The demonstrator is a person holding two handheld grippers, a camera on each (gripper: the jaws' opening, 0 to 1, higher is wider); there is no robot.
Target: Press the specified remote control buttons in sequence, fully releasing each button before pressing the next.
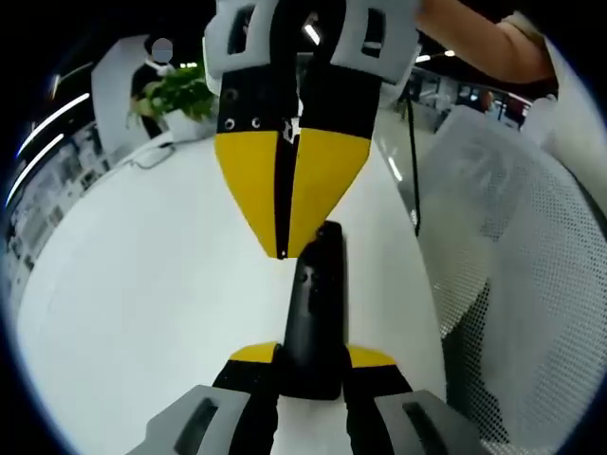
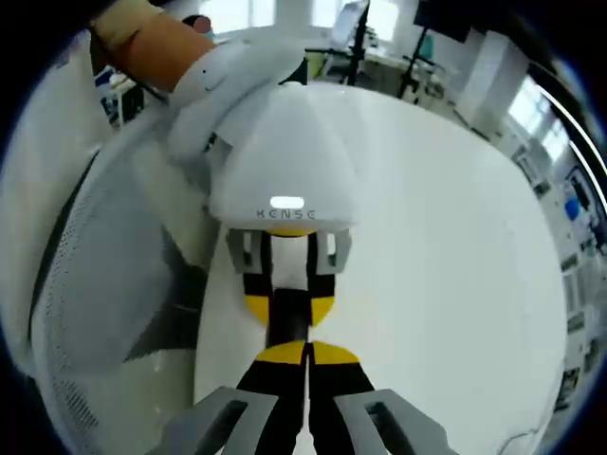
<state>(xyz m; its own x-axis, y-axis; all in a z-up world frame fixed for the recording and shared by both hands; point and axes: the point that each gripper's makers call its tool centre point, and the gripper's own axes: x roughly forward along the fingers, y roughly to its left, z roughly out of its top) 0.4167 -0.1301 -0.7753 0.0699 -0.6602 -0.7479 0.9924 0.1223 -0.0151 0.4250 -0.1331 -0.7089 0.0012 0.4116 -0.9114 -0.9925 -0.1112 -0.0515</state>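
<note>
A: Left gripper view: the left gripper (image 1: 313, 365) clenches the black remote (image 1: 318, 303) between its jaws, over the white table (image 1: 133, 313). The right gripper (image 1: 285, 254), jaws clenched shut, has its tip at the remote's far end.

B: Pressing, then?

A: Likely, though contact is unclear. Next: lift fully off before the next button.

B: Any writing?

A: "KENSE", roughly, on the left gripper's housing (image 2: 285, 161) in the right gripper view.

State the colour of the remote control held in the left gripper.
Black. The remote control shows best in the left gripper view, clamped by the left gripper.
</note>
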